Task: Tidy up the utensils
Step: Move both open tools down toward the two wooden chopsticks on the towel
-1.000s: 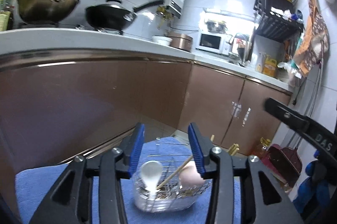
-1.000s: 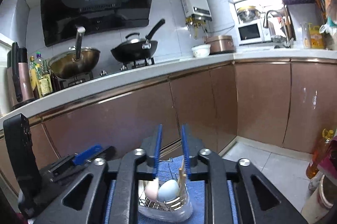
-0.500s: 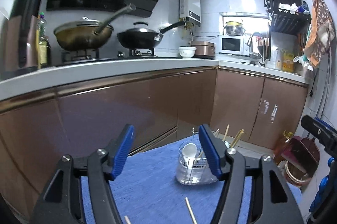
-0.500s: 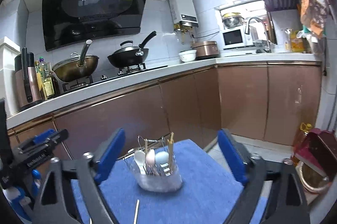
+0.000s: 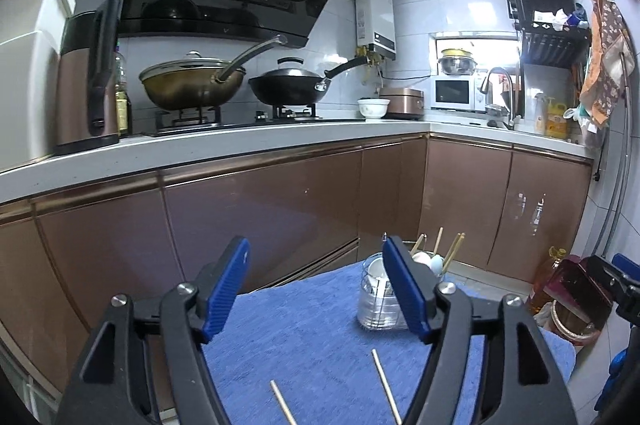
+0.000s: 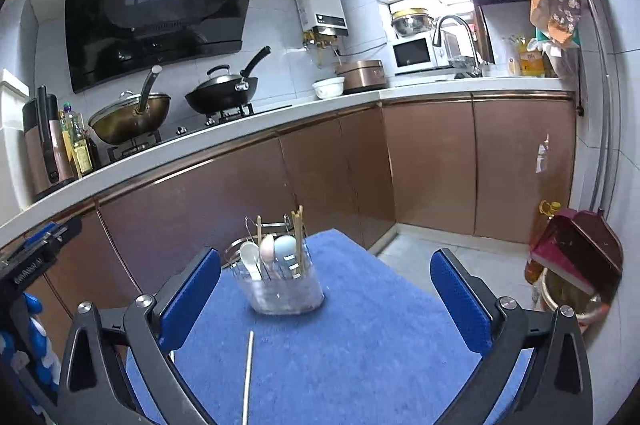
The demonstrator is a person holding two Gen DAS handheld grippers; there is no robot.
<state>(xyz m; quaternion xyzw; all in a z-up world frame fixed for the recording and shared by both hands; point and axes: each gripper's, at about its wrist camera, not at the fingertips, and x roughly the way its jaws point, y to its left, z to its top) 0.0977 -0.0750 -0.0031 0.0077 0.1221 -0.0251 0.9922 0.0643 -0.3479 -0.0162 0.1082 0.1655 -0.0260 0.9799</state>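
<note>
A clear utensil holder with a wire rack [image 6: 286, 285] stands on the blue cloth [image 6: 360, 337]. It holds white, pink and pale blue spoons and several wooden chopsticks. It also shows in the left wrist view [image 5: 378, 301], partly behind my right finger. Loose chopsticks lie on the cloth: one in the right wrist view [image 6: 248, 373], two in the left wrist view [image 5: 282, 401] [image 5: 386, 385]. My left gripper [image 5: 316, 285] is open and empty, short of the holder. My right gripper [image 6: 326, 297] is wide open and empty, pulled back from the holder.
Brown cabinets under a white counter [image 5: 280, 137] stand behind the cloth table. Two woks [image 5: 192, 85] sit on the stove. A red dustpan and bucket [image 6: 572, 265] stand on the floor at the right. The other gripper's body [image 6: 28, 265] shows at the left edge.
Both grippers have pulled back and up from the holder. The right gripper went from nearly shut over the holder to wide open. The left opened wider. Loose chopsticks came into view.
</note>
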